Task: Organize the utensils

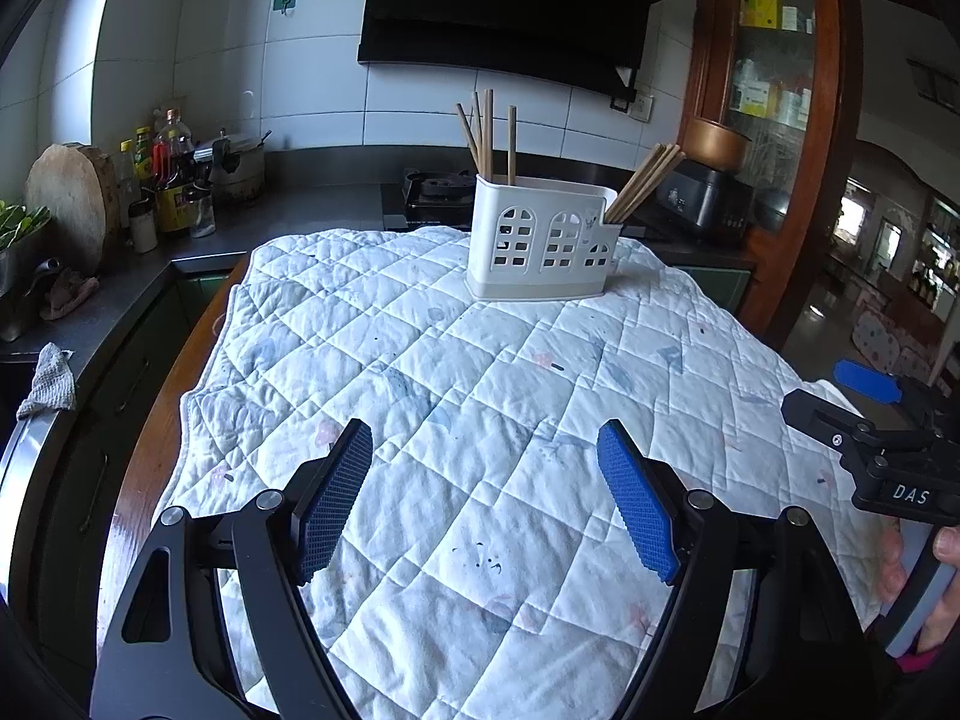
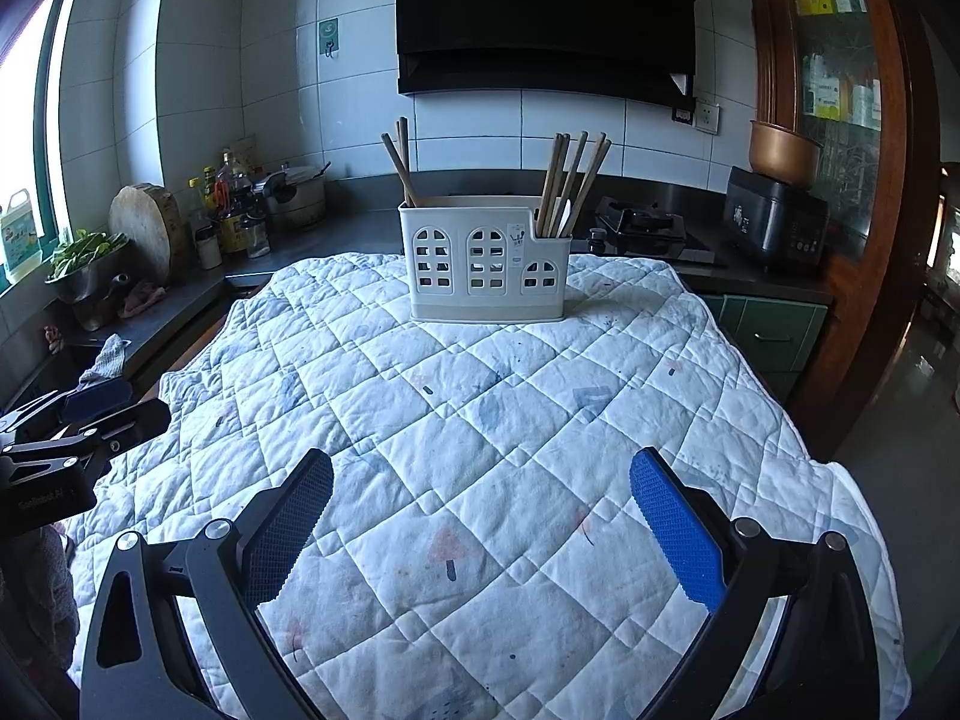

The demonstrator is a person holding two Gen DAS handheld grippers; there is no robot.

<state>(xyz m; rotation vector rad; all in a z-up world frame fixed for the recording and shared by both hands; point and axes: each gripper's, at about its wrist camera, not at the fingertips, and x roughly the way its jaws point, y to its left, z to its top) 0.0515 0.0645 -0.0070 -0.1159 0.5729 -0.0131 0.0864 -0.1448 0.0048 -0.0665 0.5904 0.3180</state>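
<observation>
hiding chopstick (image 2: 573,183) bottoms, utensil holder (image 2: 486,261) walls

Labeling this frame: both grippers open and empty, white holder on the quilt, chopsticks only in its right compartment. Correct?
Not quite: the chopsticks are not only in the right compartment. The right wrist view shows one bunch at the left end of the white holder and another at the right end. The rest holds: left gripper and right gripper are open and empty, and the holder stands on the quilt.
</observation>
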